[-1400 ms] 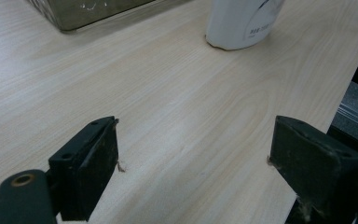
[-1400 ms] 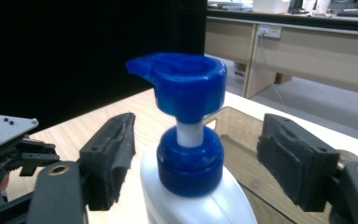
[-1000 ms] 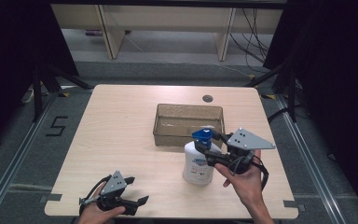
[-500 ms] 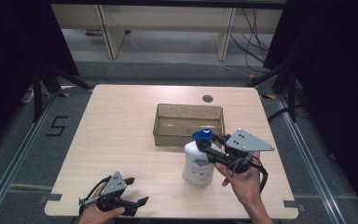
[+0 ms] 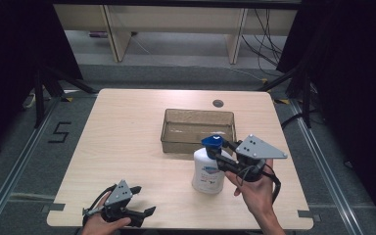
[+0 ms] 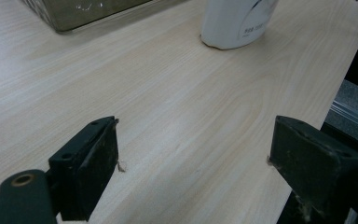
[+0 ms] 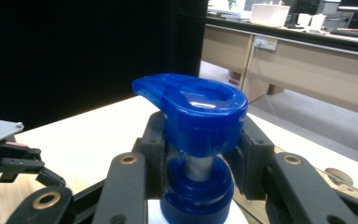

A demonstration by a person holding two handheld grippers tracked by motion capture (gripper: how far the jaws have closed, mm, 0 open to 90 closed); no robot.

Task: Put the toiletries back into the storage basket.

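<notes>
A white pump bottle [image 5: 208, 172] with a blue pump head [image 5: 212, 142] stands upright on the table's right half, just in front of the tray. My right gripper [image 5: 217, 153] comes at it from the right. Its jaws are shut on the neck under the blue pump head [image 7: 196, 109], one pad on each side, as the right gripper [image 7: 199, 168] view shows close up. My left gripper [image 5: 144, 200] rests near the front left edge, open. In the left gripper [image 6: 193, 158] view there is bare wood between the jaws and the bottle [image 6: 237, 21] farther off.
A clear rectangular tray [image 5: 198, 111] sits at the middle of the wooden table, right behind the bottle; its corner also shows as the tray [image 6: 74, 11]. A round cable hole [image 5: 218, 103] lies at the table's far edge. The left gripper [image 7: 37, 168] shows low at the left.
The right gripper's jaws have drawn in onto the pump neck. The bottle, both hands and the left gripper stay where they were.
</notes>
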